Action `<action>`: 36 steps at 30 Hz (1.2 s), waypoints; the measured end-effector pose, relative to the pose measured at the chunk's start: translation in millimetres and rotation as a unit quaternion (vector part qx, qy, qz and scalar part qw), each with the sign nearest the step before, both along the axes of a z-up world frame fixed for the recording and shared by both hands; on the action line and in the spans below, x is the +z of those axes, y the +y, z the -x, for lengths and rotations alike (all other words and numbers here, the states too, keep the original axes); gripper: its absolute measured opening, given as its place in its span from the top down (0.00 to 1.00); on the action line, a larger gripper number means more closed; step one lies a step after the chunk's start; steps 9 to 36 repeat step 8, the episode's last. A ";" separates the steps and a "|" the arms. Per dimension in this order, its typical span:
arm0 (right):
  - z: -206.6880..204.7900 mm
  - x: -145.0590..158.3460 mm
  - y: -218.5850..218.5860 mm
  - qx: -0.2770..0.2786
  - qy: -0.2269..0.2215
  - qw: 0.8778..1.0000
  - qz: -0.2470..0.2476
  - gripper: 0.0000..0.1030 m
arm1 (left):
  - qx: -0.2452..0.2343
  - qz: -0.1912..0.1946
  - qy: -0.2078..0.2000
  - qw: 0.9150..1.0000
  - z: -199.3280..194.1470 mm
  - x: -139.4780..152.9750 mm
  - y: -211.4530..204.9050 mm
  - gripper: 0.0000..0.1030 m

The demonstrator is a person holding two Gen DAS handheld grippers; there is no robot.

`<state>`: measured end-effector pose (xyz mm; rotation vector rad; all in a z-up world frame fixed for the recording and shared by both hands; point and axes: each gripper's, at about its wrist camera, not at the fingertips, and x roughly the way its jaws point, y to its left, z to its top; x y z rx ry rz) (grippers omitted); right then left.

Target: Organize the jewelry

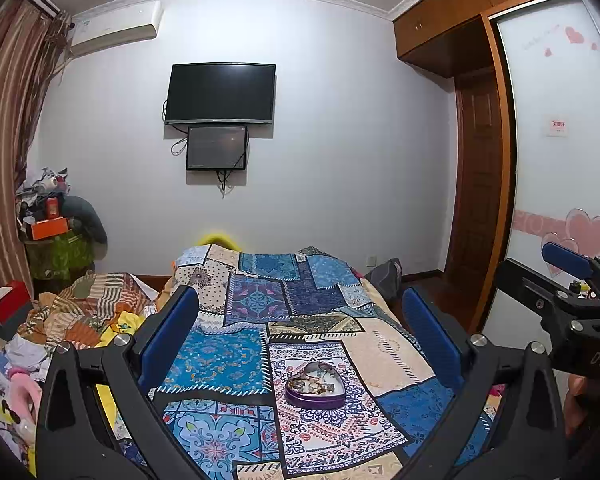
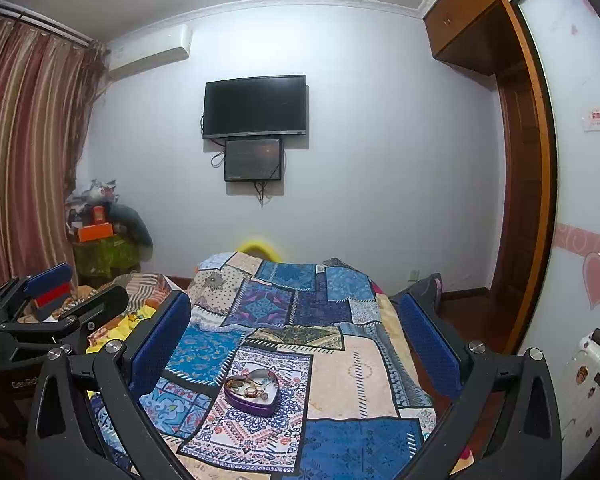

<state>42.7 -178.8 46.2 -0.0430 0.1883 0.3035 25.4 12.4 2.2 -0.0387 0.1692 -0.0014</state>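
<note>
A purple heart-shaped tin [image 1: 315, 390] with a tangle of jewelry inside sits on the patchwork bedspread [image 1: 236, 360]; it also shows in the right wrist view [image 2: 253, 390]. My left gripper [image 1: 300, 316] is open and empty, raised above the bed with the tin below and between its blue pads. My right gripper [image 2: 296, 320] is open and empty too, the tin lying low and left between its fingers. Each gripper shows at the edge of the other's view: the right one [image 1: 572, 280] and the left one [image 2: 60, 292].
The bed reaches to the far wall under a wall TV [image 1: 221, 94]. Rumpled striped bedding and clothes [image 1: 88, 312] lie to the left. A wardrobe [image 1: 560, 160] with a sliding door stands at the right. A cluttered stand [image 1: 56, 236] is by the curtain.
</note>
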 end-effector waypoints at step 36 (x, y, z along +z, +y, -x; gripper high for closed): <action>-6.0 -4.4 3.5 0.000 0.008 1.000 0.004 0.00 | 0.001 0.000 0.006 1.000 -4.5 -4.6 3.8 0.01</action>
